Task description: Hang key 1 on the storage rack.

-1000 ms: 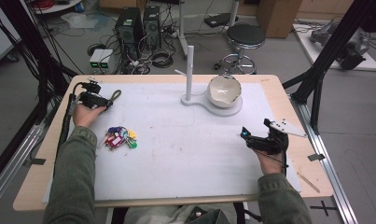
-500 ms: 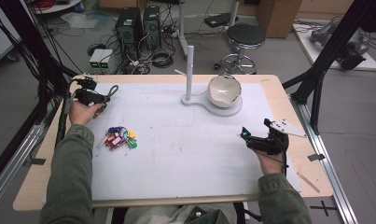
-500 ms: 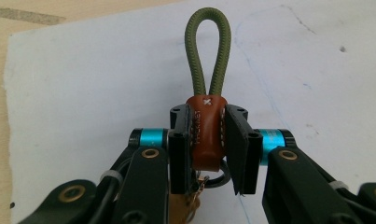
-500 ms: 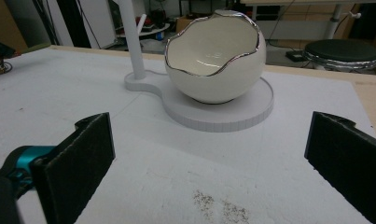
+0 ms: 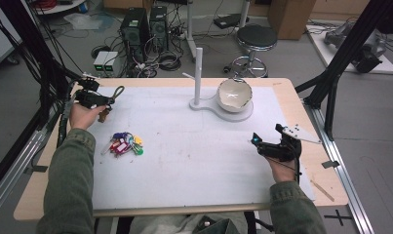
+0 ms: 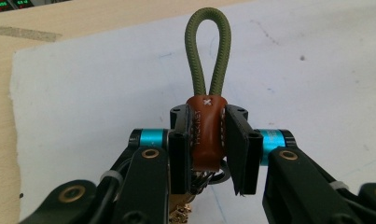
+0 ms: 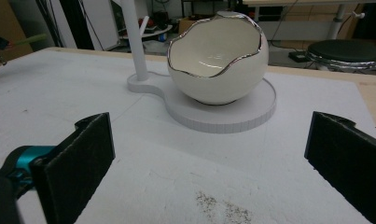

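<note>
My left gripper (image 6: 208,161) clamps the keychain (image 6: 205,135) by its stiff leather sleeve between my jaws, soft cord loop ahead, light keys dangling below, while my right gripper (image 7: 209,163) gapes empty facing the bowl (image 7: 217,58).

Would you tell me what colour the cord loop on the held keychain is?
Olive green cord loop, above a brown leather sleeve; clearest in the left gripper view.

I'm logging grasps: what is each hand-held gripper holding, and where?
Left hand-held gripper clamps the keychain by its brown leather sleeve. Right hand-held gripper holds nothing.
</note>
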### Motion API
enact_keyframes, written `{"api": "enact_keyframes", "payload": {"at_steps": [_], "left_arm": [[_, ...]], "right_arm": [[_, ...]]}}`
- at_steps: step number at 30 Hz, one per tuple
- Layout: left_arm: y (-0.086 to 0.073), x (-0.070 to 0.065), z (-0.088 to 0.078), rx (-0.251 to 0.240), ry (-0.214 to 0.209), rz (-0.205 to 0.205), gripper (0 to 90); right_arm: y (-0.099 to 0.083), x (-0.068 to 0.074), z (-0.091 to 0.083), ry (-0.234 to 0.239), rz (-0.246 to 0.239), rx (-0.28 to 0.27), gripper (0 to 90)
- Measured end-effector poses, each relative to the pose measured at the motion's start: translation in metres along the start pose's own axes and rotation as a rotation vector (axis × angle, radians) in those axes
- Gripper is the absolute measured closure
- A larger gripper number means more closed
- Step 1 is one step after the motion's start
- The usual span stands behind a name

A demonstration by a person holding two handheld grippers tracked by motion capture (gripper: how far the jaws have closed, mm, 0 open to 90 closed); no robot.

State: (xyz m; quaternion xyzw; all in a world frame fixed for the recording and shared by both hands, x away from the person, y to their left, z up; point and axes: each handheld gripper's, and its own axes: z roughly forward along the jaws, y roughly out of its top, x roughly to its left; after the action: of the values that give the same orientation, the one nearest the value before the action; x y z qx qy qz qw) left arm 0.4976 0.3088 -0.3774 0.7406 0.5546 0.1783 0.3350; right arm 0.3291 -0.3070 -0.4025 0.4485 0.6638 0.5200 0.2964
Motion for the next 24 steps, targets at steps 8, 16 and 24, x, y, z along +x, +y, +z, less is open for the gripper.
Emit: {"api": "enact_keyframes", "payload": {"at_steps": [8, 16, 24], "left_arm": [[0.006, -0.017, -0.016, -0.036, -0.005, 0.034, 71.7], [0.01, -0.028, -0.034, -0.087, -0.03, 0.017, 71.6], [0.012, -0.034, -0.046, -0.117, -0.043, 0.027, 71.6]], "right_arm": [[0.0, 0.0, 0.0, 0.003, 0.0, 0.001, 0.6], [0.0, 0.0, 0.002, 0.012, -0.001, 0.004, 0.6], [0.0, 0.001, 0.001, 0.015, -0.005, 0.003, 0.6]]}}
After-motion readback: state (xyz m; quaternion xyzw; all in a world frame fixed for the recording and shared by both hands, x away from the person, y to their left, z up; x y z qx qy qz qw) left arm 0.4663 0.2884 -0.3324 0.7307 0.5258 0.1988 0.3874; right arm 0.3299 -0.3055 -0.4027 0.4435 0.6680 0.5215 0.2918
